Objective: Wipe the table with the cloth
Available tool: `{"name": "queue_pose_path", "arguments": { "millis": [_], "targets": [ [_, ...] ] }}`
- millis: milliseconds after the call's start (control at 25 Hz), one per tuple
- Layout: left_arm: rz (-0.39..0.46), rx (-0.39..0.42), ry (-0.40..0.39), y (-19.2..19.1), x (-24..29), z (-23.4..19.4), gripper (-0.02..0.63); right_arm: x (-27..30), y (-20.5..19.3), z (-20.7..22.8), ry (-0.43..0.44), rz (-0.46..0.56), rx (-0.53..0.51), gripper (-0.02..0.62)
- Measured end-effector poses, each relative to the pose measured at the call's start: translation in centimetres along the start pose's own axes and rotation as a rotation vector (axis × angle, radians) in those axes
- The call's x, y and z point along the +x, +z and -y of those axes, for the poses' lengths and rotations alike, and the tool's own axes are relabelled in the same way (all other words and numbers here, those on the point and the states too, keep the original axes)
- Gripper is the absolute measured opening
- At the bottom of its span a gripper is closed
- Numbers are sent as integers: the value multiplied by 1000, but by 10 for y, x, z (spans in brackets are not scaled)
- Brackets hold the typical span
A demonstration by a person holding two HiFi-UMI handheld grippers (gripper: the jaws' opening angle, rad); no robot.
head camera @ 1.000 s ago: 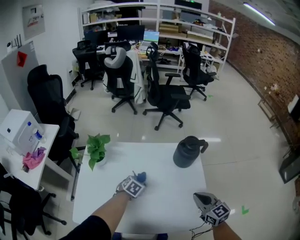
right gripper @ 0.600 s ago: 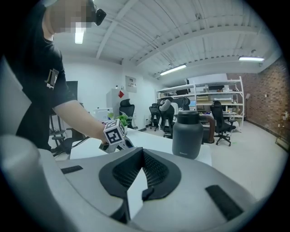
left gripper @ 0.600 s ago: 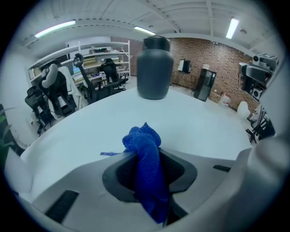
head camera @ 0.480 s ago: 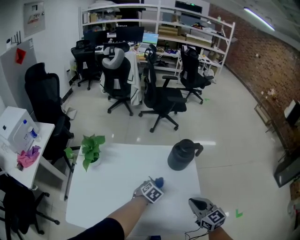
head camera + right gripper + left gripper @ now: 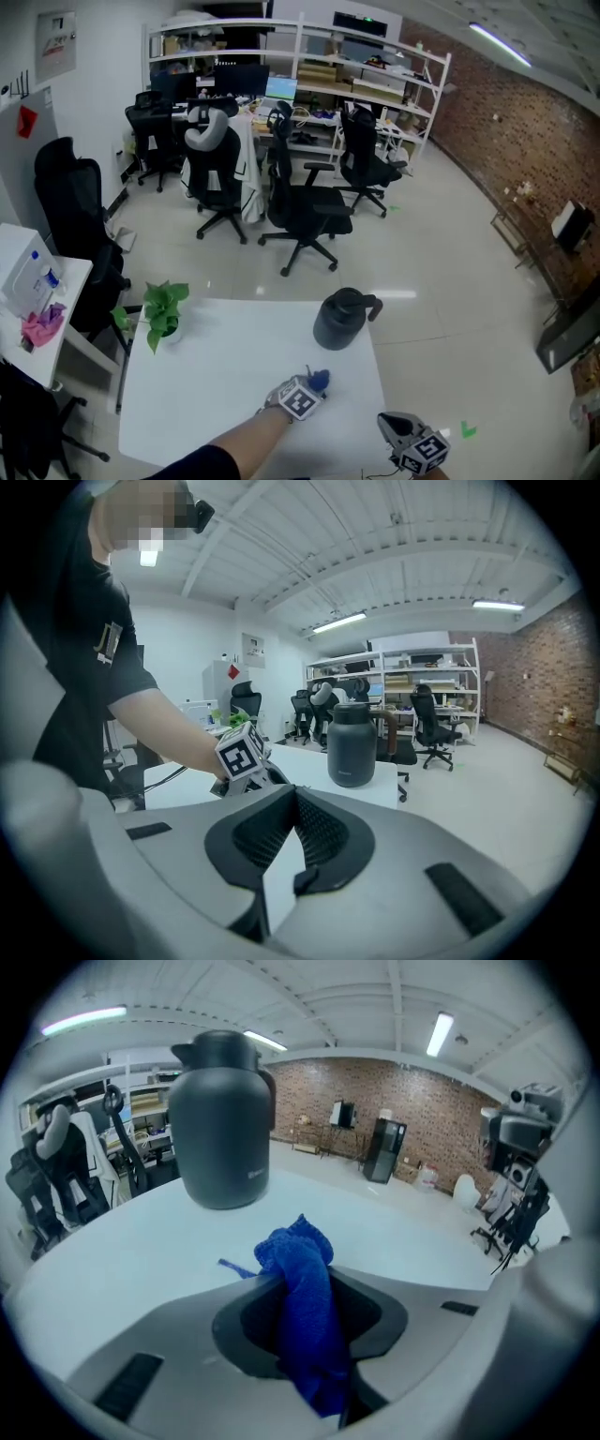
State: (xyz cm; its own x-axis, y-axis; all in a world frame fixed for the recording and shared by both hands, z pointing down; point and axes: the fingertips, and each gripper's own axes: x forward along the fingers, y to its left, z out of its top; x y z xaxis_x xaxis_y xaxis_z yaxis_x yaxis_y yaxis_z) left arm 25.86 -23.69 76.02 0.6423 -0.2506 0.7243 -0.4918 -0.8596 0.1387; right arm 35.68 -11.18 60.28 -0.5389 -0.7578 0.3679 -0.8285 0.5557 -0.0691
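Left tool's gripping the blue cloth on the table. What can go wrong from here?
1. The dark jug stands close ahead of the left tool; a forward stroke may knock it over.
2. The blue cloth is bunched into a narrow wad, so it likely wipes only a thin strip of the table, and the tool's tips might scrape.

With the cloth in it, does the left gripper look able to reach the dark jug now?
Probably yes. The left gripper, shut on the blue cloth, points at the dark jug, and only bare white table lies between them.
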Motion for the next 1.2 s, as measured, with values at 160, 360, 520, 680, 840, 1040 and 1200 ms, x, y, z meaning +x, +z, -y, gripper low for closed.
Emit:
{"name": "queue_pose_path", "arguments": {
  "millis": [160,360,520,680,840,1040,1200],
  "targets": [
    [177,-153,-33,-11,-71,-18,94,4,16,-13,7,27,1,12],
    [289,-201,76,-75,-199,-51,94,16,42,-49,51,64,-23,12],
    [210,-281,253,-191,-293,-82,94,30,52,-88,118,73,-54,12],
    [94,-431,436,-318,-377,-90,94,41,49,-128,186,16,-50,12],
    [-9,-507,544,-411,-416,-89,97,45,37,-154,196,-34,-16,12],
    [-60,-512,611,-448,-424,-101,101,56,32,-169,202,-60,-7,12],
    [-46,-476,607,-448,-413,-103,104,57,39,-172,207,-64,-32,12]
  ]
}}
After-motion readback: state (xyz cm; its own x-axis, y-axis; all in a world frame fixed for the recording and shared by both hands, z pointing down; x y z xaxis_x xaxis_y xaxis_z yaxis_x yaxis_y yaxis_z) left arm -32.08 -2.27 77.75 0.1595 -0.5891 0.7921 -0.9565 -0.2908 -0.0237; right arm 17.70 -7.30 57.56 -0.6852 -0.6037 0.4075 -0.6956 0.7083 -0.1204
